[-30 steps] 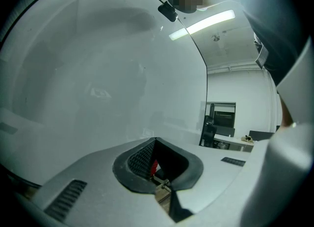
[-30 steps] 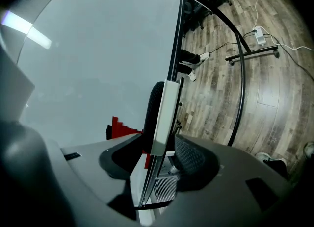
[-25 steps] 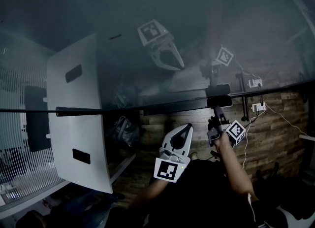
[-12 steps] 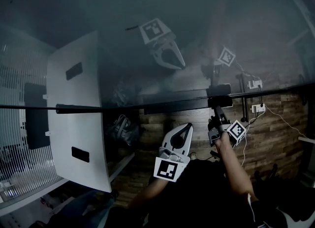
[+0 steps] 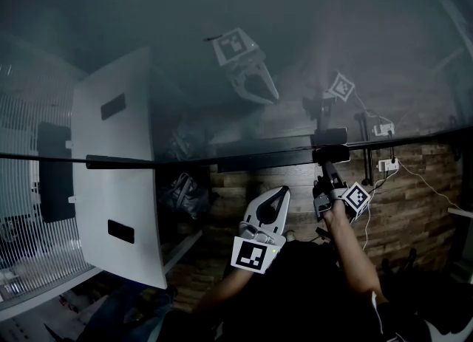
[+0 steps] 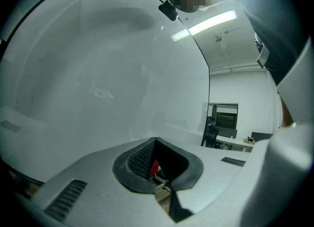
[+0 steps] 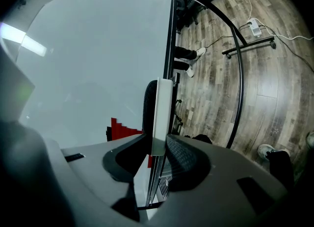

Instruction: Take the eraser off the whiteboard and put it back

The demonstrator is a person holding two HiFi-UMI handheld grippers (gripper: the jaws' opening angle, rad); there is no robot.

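The eraser (image 5: 330, 153), dark felt on a white back (image 7: 159, 115), sits at the lower edge of the whiteboard (image 5: 222, 38). My right gripper (image 5: 327, 171) reaches up to it. In the right gripper view its jaws (image 7: 157, 145) have just been closing with the eraser standing on edge between them, and the pads now meet both its faces. My left gripper (image 5: 283, 191) hangs lower and to the left, tips together, holding nothing. In the left gripper view it (image 6: 156, 140) points at the bare board surface (image 6: 98, 74).
A white panel (image 5: 114, 178) stands at the left. A power strip (image 5: 388, 161) with cables lies on the wooden floor at the right. A black stand leg (image 7: 245, 44) and a person's shoes (image 7: 189, 54) are near the board. A red mark (image 7: 122, 130) is on the board.
Both grippers stay where they were. The view has shifted slightly, so the reflections on the board have drifted right.
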